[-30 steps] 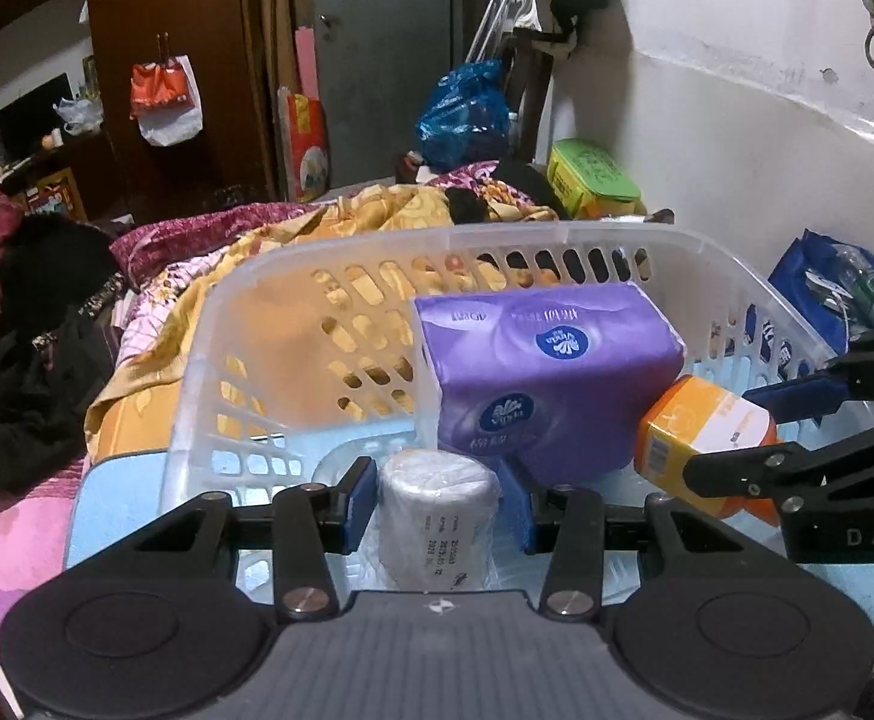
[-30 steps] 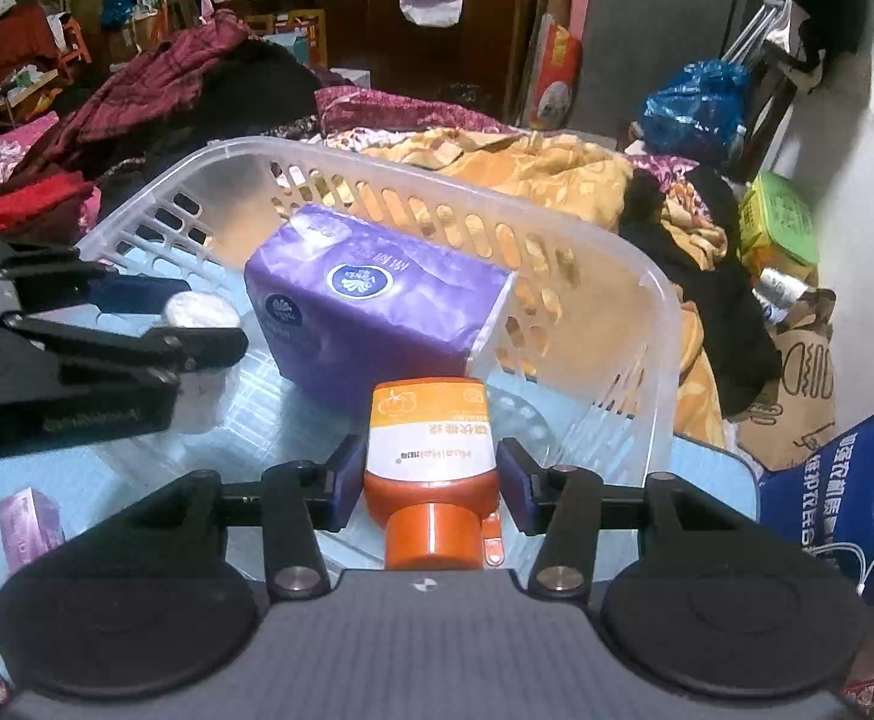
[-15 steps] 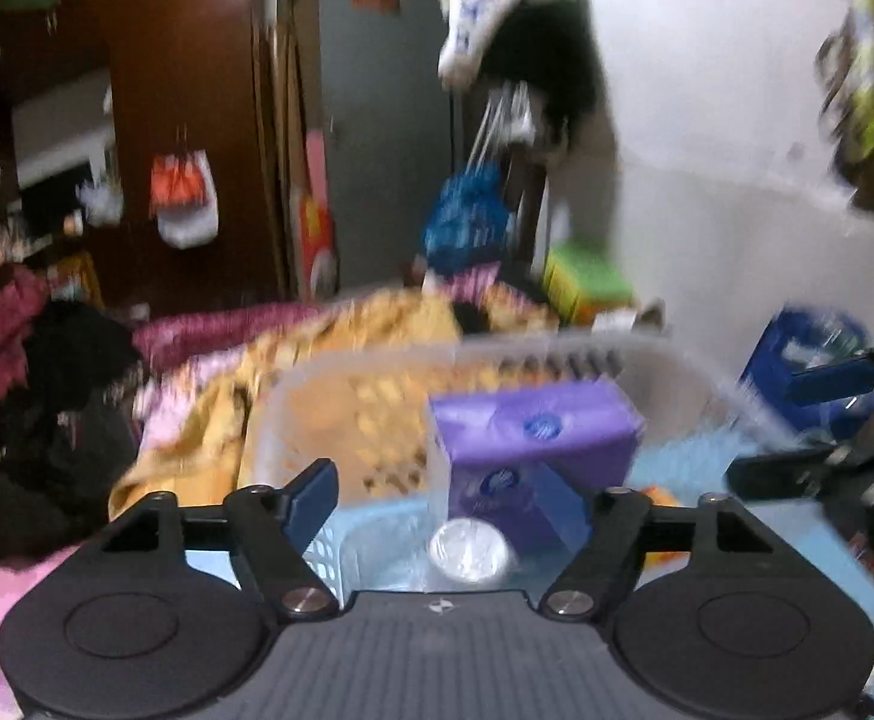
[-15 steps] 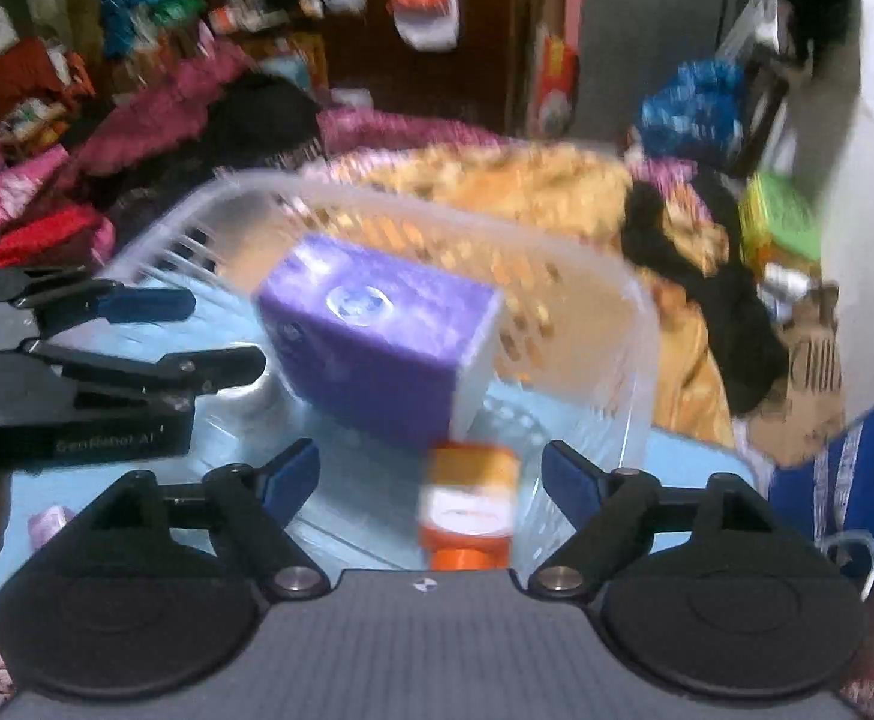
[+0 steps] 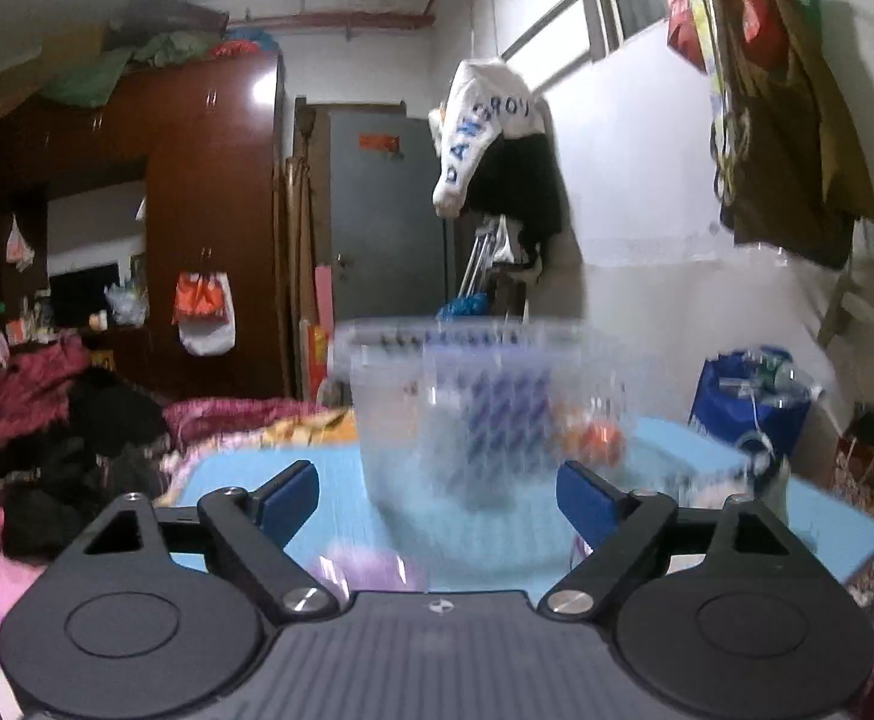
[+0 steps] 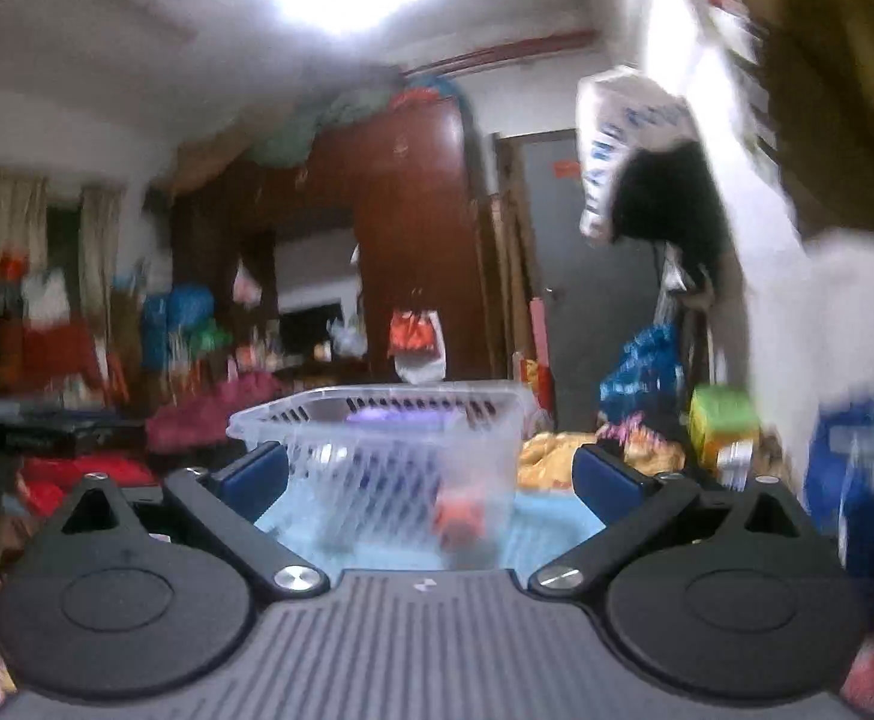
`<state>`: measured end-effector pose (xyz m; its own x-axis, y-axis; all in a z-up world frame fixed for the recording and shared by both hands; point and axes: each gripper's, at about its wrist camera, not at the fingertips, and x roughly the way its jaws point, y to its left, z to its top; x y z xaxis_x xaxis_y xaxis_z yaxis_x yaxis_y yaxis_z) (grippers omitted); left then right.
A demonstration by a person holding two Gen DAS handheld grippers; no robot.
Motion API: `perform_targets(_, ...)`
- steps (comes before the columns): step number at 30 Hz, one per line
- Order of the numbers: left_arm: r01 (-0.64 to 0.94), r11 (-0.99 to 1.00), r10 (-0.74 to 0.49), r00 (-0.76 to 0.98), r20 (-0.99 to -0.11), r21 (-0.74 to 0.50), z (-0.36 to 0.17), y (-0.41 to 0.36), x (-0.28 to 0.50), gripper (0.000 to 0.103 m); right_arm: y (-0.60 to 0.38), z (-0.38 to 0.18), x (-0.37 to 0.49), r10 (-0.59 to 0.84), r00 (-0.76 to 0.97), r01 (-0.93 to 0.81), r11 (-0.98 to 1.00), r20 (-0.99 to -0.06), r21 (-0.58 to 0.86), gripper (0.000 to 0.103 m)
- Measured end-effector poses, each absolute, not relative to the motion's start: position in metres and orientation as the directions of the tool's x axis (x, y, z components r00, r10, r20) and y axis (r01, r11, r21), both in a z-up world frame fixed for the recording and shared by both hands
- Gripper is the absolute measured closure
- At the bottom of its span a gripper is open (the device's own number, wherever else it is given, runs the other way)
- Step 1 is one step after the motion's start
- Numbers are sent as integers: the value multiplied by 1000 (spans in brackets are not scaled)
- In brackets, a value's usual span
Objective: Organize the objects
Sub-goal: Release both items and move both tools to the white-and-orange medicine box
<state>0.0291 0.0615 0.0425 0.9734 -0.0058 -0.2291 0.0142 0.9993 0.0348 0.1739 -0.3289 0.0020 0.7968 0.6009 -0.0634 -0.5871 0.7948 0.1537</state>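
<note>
A clear plastic basket (image 5: 454,396) stands on a light blue table (image 5: 676,480); it also shows in the right wrist view (image 6: 377,450). Through its wall I see the purple tissue pack (image 5: 496,402) and the orange bottle (image 5: 595,441), which also show in the right wrist view as a purple top (image 6: 389,418) and an orange blur (image 6: 460,516). My left gripper (image 5: 439,492) is open and empty, drawn back from the basket. My right gripper (image 6: 431,471) is open and empty, also back from it. Both views are blurred.
A small pinkish pack (image 5: 371,567) lies on the table just before my left gripper. A blue bag (image 5: 748,396) stands at the right by the wall. Clothes are piled on the bed (image 5: 65,420) at the left. A green box (image 6: 724,426) sits beyond the basket.
Both grippers have opened, let go of the white roll and the orange bottle in the basket, pulled back and tilted up toward the room.
</note>
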Motion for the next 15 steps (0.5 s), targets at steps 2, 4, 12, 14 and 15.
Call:
perform_targets(2,24,999,-14,966,-259,35,32,60,34,14,-332,-25,179,597,797,-573,795,-89,198,0)
perform_targets(4,27,999,-22,967,-256,18,27,62,31,14,-327,-37,190,598,791,-559,792,-128,245,0)
perform_targets(12,138,989,-128,973,-194,43,4,50,-5,14,-273,-56,168,715,686,-714,697,-134,66,4)
perform_targets(14,180,983,-168,964,-207,37,-5,48,-4,14,-269,-64,169,755,643,-753,654,-132,70,4)
perform_targets(15,191,981,-179,960,-214,38,-10,46,-2,14,-266,-66,170,763,633,-762,644,-133,72,4)
